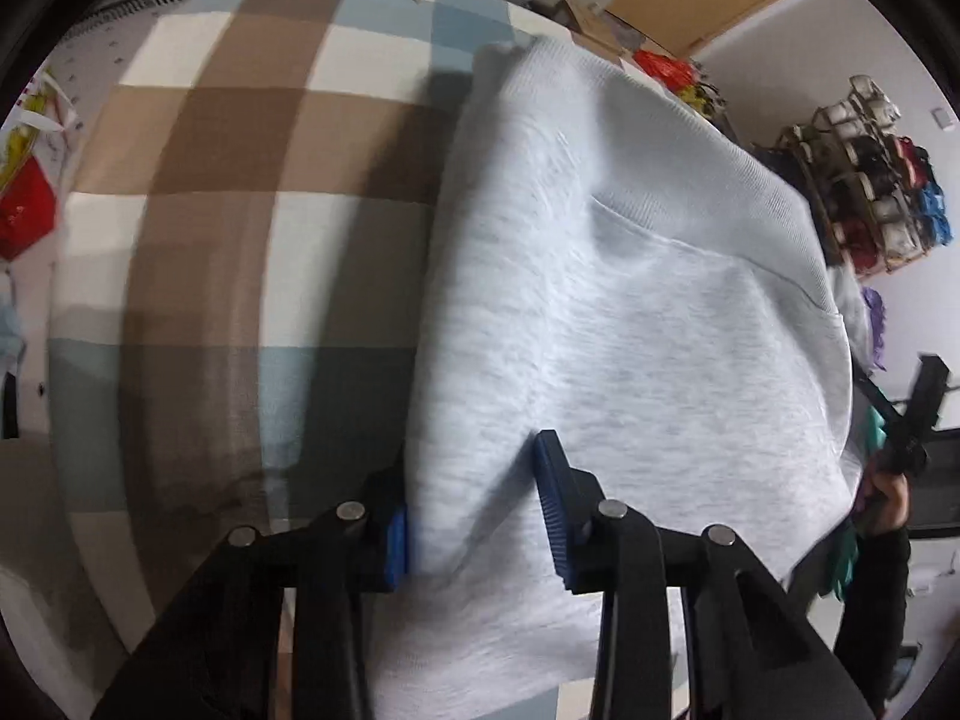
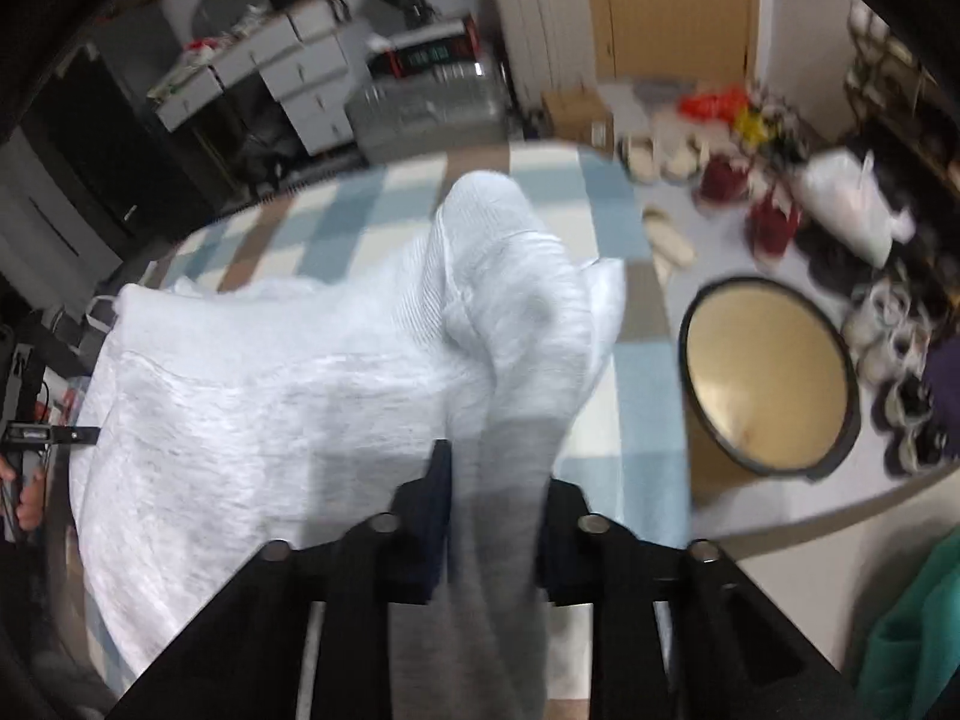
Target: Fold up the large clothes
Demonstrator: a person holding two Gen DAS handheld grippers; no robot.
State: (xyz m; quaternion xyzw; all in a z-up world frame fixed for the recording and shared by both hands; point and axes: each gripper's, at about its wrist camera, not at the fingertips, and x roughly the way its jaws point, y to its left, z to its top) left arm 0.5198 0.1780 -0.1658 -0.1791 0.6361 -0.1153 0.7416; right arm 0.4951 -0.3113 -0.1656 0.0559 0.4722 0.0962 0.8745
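The sweatshirt point(image 1: 630, 300), a pale grey knit with ribbed edges, lies spread over a checked cloth point(image 1: 228, 192) of brown, cream and blue squares that covers the work surface. In the left wrist view its long folded edge runs from the far end down toward the camera, and a seam crosses the upper half of the fabric.

The left gripper point(image 1: 474, 516) has its 2 blue-padded fingers point(image 1: 555, 510) set on either side of a raised ridge of the sweatshirt near that edge; the jaws are narrowed around the fold and the pads appear to press into the cloth.

The right gripper point(image 2: 495, 516) is clamped on a thick bunch of the same garment, which stands up between its dark fingers point(image 2: 432, 516) and ends in a ribbed cuff or hem point(image 2: 480, 204) pointing away from the camera. The rest of the sweatshirt spreads out to the left of that bunch over the checked cloth.

Beside the table, on the floor to the right, sits a round bin point(image 2: 768, 378) with a black rim. Shoes point(image 2: 900, 372) and bags lie scattered beyond it. The picture is blurred by motion.
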